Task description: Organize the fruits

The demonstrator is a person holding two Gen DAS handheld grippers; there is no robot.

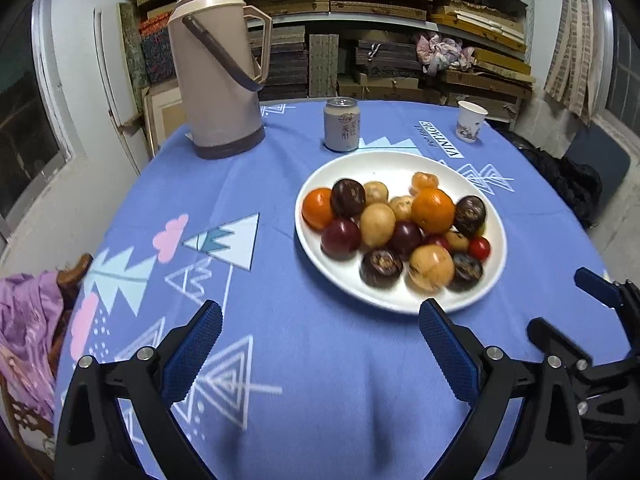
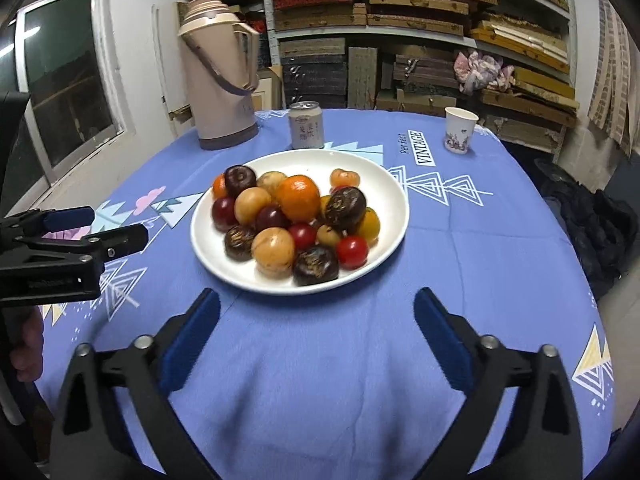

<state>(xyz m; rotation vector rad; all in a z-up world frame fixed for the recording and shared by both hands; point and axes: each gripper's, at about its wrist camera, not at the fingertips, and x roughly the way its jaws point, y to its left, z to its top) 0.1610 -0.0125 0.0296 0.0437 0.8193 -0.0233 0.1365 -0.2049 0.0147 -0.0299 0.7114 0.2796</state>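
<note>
A white plate (image 1: pixel 348 288) (image 2: pixel 216 264) on the blue tablecloth holds a heap of several fruits: oranges (image 1: pixel 433 210) (image 2: pixel 298 198), dark purple fruits (image 1: pixel 348 197) (image 2: pixel 345 208), tan round fruits (image 1: pixel 377 225) (image 2: pixel 274 252) and small red tomatoes (image 1: pixel 479 248) (image 2: pixel 352 252). My left gripper (image 1: pixel 320 320) hangs open over the cloth, short of the plate's near left rim, nothing between its blue pads. My right gripper (image 2: pixel 316 312) is open too, just before the plate's near rim, empty. Each gripper shows at the side of the other's view: the right gripper (image 1: pixel 560 304), the left gripper (image 2: pixel 108 226).
Behind the plate stand a beige thermos jug (image 1: pixel 216 80) (image 2: pixel 220 76), a drink can (image 1: pixel 341 124) (image 2: pixel 306 125) and a paper cup (image 1: pixel 471 121) (image 2: pixel 460 130). Purple cloth on a chair (image 1: pixel 28 332) lies at the table's left edge. Shelves of stacked boxes fill the back wall.
</note>
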